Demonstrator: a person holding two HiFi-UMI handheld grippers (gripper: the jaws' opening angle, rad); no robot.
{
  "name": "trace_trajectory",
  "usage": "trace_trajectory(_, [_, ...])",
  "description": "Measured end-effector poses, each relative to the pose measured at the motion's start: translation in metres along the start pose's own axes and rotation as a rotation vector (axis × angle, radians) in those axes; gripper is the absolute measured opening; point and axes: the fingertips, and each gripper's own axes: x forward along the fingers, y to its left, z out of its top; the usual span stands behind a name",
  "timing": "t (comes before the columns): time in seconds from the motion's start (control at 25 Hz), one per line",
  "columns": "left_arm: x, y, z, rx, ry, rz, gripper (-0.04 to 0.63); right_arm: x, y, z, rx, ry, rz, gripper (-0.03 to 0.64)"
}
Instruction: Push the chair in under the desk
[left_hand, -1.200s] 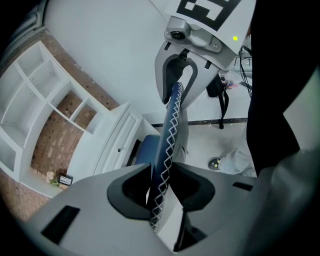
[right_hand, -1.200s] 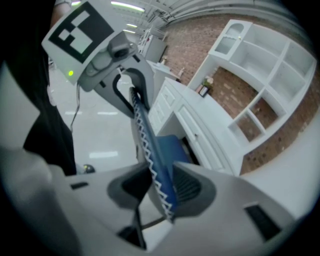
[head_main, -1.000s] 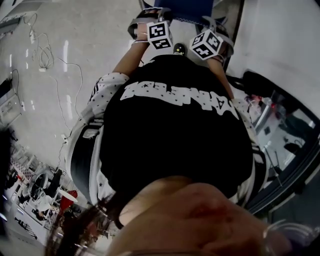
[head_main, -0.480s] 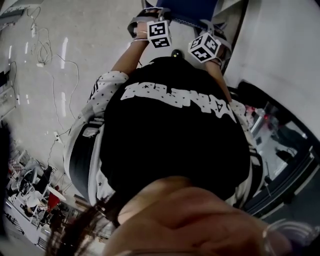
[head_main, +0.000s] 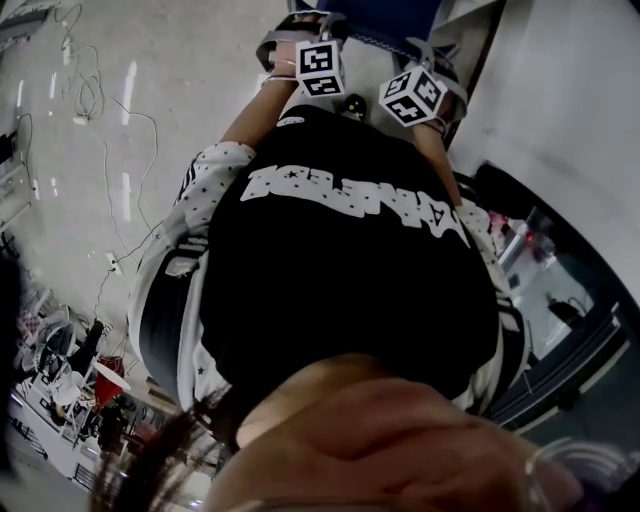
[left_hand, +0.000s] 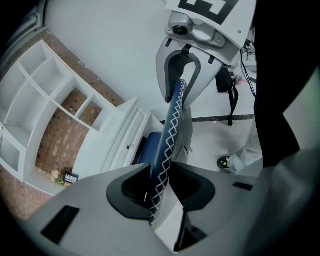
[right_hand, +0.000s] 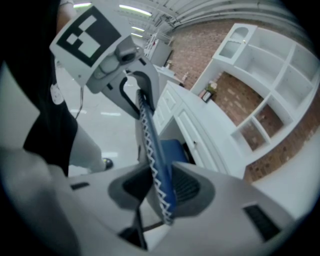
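Chair back (left_hand: 172, 120) sits clenched in left gripper (left_hand: 161, 186) and right gripper (right_hand: 161, 192), the right's jaws just tightening; white desk (left_hand: 120, 135) ahead.

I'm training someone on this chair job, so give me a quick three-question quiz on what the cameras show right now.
1. True or false: the left gripper clamps the stitched edge of the chair backrest.
2. What is between the jaws of the right gripper? A) the same backrest B) a drawer handle C) nothing
3. Fill in: the blue seat lies beside a white ____ with drawers.

Key:
1. True.
2. A. The jaws have just been closing on it.
3. desk.
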Motion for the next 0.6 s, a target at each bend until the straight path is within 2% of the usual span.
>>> trace_trajectory(0.36, [0.003, -0.002, 0.012, 0.021, -0.017, -0.036, 0.143, -0.002, -0.003, -0.009, 0.038, 0.031, 0.01, 0.133])
trace_trajectory(0.6, [0.009, 0.006, 0.002, 0.029, -0.028, -0.052, 0.143, 0.009, -0.007, -0.001, 0.07, 0.058, 0.005, 0.137])
